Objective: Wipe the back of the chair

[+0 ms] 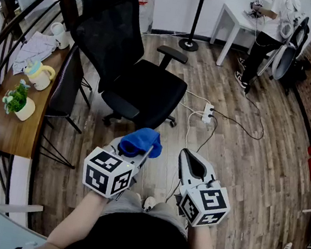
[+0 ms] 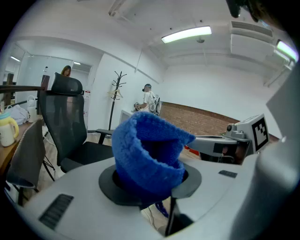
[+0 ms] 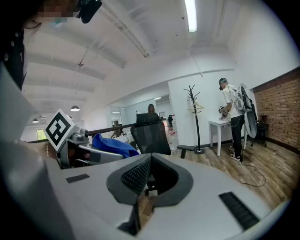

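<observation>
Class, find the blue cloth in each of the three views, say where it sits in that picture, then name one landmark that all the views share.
Head view: blue cloth just left of centre, low in the picture, clamped in the left tongs.
Left gripper view: cloth dead centre, large, between the tongs.
Right gripper view: cloth small, left of centre.
Shared landmark: the black office chair.
</observation>
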A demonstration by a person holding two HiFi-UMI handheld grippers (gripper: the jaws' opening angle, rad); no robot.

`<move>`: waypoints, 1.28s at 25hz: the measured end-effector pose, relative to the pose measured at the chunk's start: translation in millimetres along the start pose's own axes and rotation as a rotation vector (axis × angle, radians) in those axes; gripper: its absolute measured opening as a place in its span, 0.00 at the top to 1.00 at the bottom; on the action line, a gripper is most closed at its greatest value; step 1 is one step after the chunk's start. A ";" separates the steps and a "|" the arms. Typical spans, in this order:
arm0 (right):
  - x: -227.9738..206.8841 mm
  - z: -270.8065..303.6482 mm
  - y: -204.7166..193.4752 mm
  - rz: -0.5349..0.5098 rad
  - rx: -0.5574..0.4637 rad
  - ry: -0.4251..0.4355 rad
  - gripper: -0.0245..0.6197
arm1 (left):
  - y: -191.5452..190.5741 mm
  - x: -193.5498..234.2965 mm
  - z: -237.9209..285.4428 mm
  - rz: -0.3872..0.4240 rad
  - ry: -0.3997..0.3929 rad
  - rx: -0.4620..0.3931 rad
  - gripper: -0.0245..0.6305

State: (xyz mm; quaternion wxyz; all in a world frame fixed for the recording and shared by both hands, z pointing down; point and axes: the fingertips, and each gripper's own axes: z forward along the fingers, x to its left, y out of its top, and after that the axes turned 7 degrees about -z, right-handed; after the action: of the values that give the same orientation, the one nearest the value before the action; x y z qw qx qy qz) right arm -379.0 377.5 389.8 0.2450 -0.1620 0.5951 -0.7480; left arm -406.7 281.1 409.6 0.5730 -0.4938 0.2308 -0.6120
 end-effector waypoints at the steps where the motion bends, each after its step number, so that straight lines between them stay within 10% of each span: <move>1: 1.9 0.9 -1.1 -0.016 0.009 0.001 0.92 | -2.2 1.6 -0.1 0.007 0.013 0.009 0.78; 32: 37.7 75.5 1.2 0.034 0.012 0.048 0.92 | 7.2 69.2 -9.2 -0.037 0.000 -0.030 0.78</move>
State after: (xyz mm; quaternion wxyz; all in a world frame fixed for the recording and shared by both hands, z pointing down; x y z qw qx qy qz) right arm -369.7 295.0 404.9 0.2443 -0.1322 0.5990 -0.7510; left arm -401.3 212.5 423.3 0.5542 -0.5064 0.2306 -0.6190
